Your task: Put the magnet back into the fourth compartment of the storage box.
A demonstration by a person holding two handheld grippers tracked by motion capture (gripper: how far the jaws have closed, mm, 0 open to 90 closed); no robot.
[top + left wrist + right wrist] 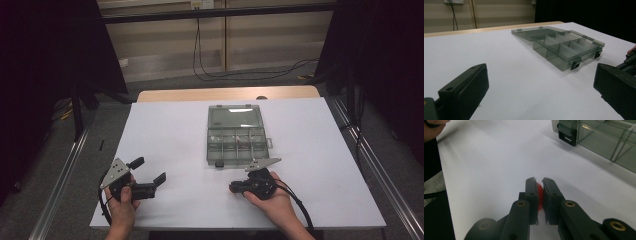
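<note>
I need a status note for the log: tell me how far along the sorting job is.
Done: the clear box lies open, lid flat behind it, with something small and reddish in one compartment. In hand: the right gripper is pinching a small red piece above the table. Left: dropping it into the box. The left gripper is open with nothing between its jaws.

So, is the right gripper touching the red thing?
Touching. In the right gripper view, both jaws of the right gripper press on the red thing between them, with no gap.
</note>
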